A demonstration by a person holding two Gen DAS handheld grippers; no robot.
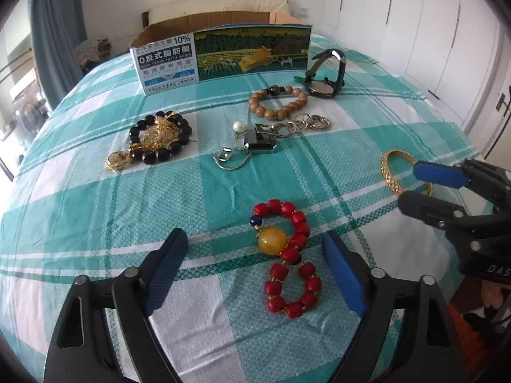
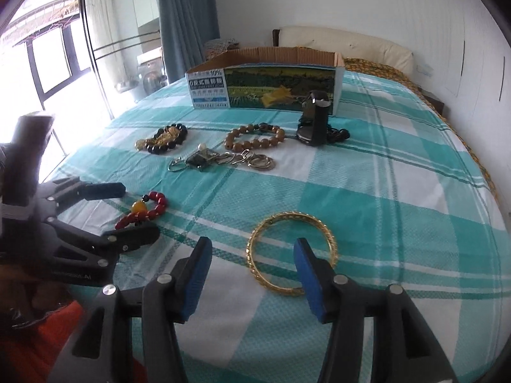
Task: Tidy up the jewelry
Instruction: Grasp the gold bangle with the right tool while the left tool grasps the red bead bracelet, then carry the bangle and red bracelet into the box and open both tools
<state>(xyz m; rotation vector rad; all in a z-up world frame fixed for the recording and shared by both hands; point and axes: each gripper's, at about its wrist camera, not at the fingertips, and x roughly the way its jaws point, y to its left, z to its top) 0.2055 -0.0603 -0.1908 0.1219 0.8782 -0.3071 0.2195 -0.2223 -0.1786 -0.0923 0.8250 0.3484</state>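
A red bead bracelet (image 1: 298, 241) with a large amber bead lies twisted in a figure eight on the teal checked bedcover. My left gripper (image 1: 255, 257) is open, one finger on each side of the bracelet and neither pad touching it. A gold bangle (image 2: 329, 233) lies flat to the right. My right gripper (image 2: 252, 247) is open over it: its right finger crosses the inside of the ring, its left finger stays outside, and the ring's left rim lies between them untouched. In the left wrist view the right gripper (image 1: 410, 185) comes in from the right over the bangle (image 1: 385, 172).
An open cardboard box (image 1: 223, 51) stands at the back. In front of it lie a black bead bracelet with gold chains (image 1: 159, 140), a wooden bead bracelet (image 1: 278, 102), a dark watch (image 1: 325, 76) and a pendant with metal rings (image 1: 265, 137). White cupboards stand to the right.
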